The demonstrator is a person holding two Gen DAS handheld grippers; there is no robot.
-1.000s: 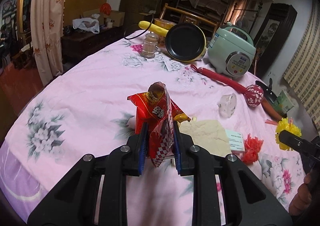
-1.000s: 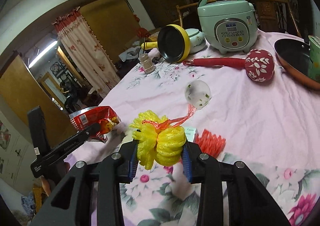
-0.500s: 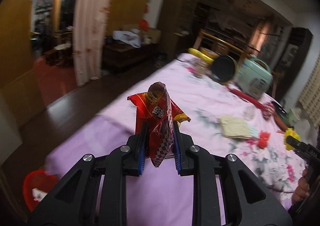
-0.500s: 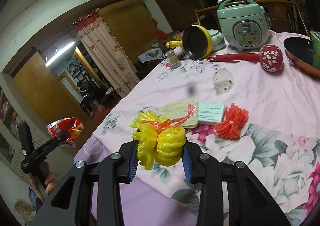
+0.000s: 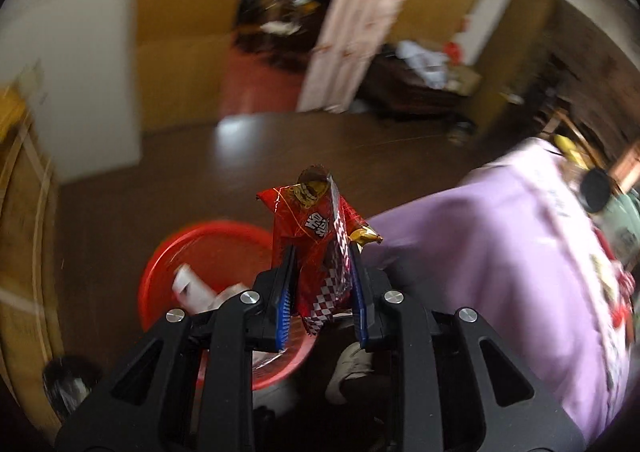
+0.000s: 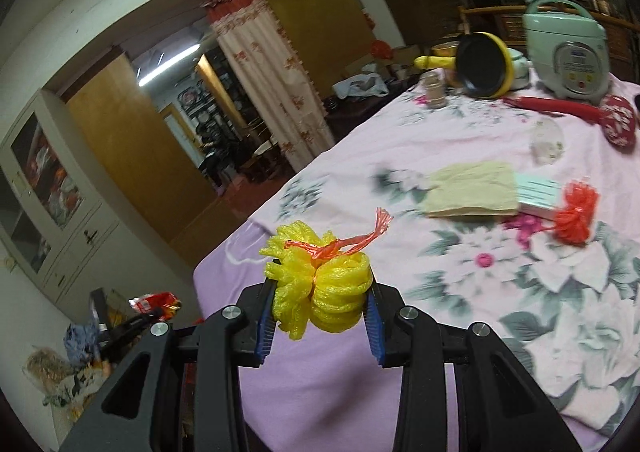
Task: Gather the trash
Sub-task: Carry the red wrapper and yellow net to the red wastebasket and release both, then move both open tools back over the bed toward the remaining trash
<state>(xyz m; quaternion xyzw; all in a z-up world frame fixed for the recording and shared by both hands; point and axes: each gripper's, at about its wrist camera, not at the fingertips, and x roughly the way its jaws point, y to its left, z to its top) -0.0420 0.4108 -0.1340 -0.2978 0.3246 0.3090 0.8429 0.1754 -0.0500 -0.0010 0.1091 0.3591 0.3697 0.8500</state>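
The left gripper (image 5: 320, 288), low in the frame's centre, was opening its jaws with the red snack wrapper (image 5: 316, 240) upright between the pads, above a red bin (image 5: 180, 252) at lower left. The right gripper (image 6: 320, 316) stayed clenched on a yellow mesh ball (image 6: 320, 284), bottom centre, over the pink tablecloth (image 6: 480, 292).

1 red wrapper (image 5: 316, 252), 1 red bin (image 5: 208, 252), 2 mesh balls: 1 yellow (image 6: 320, 288), 1 orange (image 6: 576, 212), 1 cooker (image 6: 568, 52)
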